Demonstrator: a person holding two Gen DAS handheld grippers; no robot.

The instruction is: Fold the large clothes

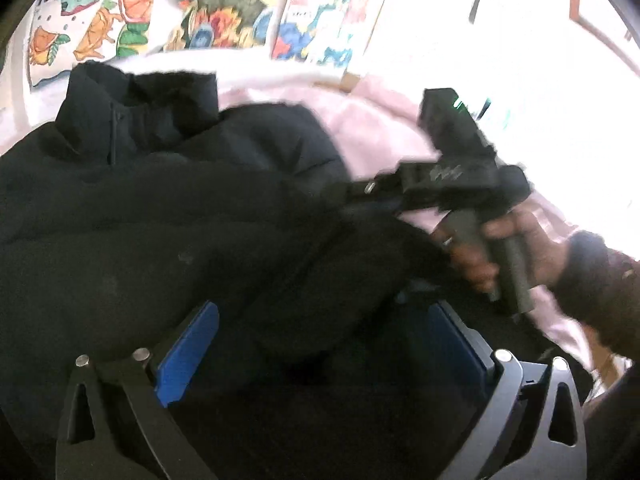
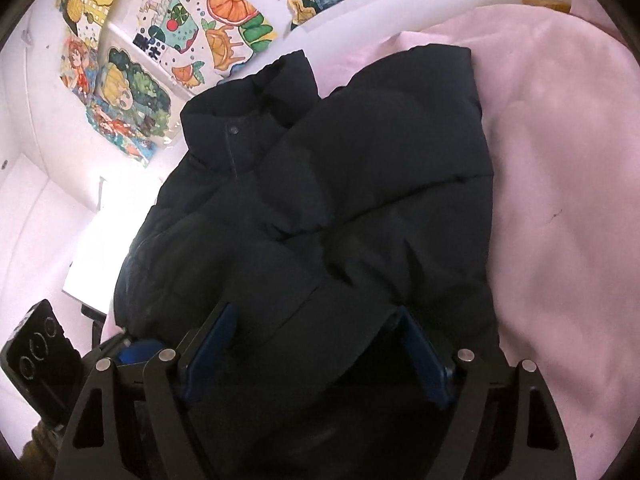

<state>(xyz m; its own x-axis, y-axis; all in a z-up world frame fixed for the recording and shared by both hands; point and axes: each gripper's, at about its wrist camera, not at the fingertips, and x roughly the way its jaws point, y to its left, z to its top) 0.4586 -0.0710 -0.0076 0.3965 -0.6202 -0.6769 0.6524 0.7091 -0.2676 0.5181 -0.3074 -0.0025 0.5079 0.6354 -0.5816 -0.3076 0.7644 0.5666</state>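
Note:
A black puffer jacket (image 1: pixel 168 216) lies on a pink sheet (image 1: pixel 372 128), collar toward the wall. In the right wrist view the jacket (image 2: pixel 340 184) has one side folded over its front. My left gripper (image 1: pixel 320 344) stands wide open over the jacket's lower part, with a fold of fabric bulging between its blue pads (image 1: pixel 188 352). My right gripper (image 2: pixel 316 352) is also wide open with jacket fabric lying between its blue pads (image 2: pixel 424 360). In the left wrist view the right gripper's body (image 1: pixel 460 176) is held by a hand above the jacket's right side; its fingertips blur into the black fabric.
The pink sheet (image 2: pixel 560 200) spreads to the right of the jacket. Colourful fruit and cartoon drawings (image 2: pixel 160 60) cover the white wall behind. A black phone-like device (image 2: pixel 36 356) sits at the lower left. Bright window light (image 1: pixel 540 40) washes out the upper right.

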